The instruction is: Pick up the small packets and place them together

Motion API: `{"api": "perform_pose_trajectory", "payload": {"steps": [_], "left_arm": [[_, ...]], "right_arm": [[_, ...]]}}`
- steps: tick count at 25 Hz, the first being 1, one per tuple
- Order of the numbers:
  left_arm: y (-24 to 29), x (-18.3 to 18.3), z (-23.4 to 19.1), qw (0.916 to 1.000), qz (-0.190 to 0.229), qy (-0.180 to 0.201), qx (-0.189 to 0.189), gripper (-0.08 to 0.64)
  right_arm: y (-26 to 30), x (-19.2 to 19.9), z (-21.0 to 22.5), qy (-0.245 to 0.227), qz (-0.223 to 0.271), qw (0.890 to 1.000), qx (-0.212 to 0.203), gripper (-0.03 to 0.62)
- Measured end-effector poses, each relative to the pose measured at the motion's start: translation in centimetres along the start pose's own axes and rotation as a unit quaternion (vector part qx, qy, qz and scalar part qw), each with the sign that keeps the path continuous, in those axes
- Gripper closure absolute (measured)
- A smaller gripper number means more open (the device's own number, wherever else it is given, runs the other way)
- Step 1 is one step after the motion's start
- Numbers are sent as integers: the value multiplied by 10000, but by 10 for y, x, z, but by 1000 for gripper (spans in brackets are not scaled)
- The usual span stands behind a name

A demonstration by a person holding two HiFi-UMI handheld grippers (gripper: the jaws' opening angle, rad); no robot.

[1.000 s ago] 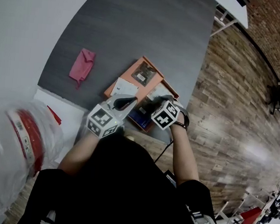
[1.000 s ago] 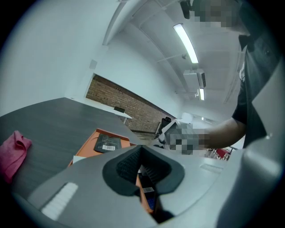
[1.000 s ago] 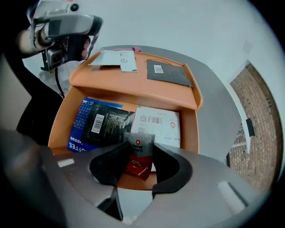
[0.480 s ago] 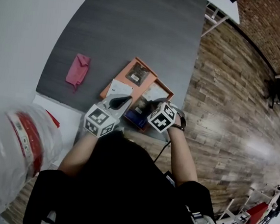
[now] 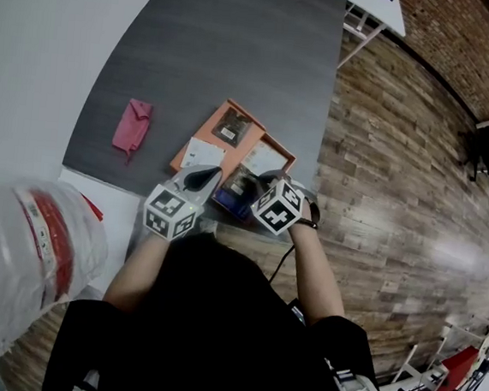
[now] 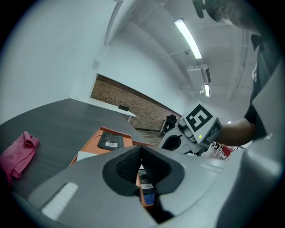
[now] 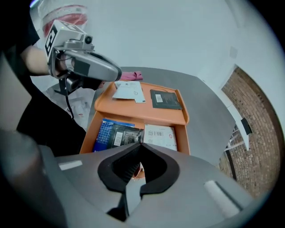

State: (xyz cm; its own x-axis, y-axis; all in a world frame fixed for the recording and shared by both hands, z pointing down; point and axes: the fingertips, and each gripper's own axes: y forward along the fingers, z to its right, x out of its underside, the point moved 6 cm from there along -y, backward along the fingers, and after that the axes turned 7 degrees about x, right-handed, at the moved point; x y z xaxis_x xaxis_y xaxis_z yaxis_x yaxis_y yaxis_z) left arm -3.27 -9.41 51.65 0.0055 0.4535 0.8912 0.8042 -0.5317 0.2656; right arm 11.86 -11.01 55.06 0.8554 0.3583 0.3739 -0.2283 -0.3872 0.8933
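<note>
Packets (image 7: 116, 133) in the tray (image 7: 147, 116) look light, thin, slippery: pinch an edge. Left gripper (image 6: 141, 149) closed, empty; right gripper (image 7: 141, 144) just closed, seemingly empty.

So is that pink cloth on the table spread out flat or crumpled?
Crumpled. The pink cloth lies in a bunched, uneven heap on the grey table, with folds showing in the left gripper view.

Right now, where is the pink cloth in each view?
Head view: pink cloth left of the orange tray.
Left gripper view: cloth at far left, tray to its right.
Right gripper view: cloth small, beyond the tray's far end.
Shared landmark: the orange tray.
</note>
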Motion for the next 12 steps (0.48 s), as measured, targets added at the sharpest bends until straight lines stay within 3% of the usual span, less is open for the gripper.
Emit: {"api": "perform_pose_trajectory", "payload": {"steps": [12], "left_arm": [[-15,-15,4,9987,397,47,-327,560]], "right_arm": [[-35,-42,28,-70,1032,9922,694,589]]}}
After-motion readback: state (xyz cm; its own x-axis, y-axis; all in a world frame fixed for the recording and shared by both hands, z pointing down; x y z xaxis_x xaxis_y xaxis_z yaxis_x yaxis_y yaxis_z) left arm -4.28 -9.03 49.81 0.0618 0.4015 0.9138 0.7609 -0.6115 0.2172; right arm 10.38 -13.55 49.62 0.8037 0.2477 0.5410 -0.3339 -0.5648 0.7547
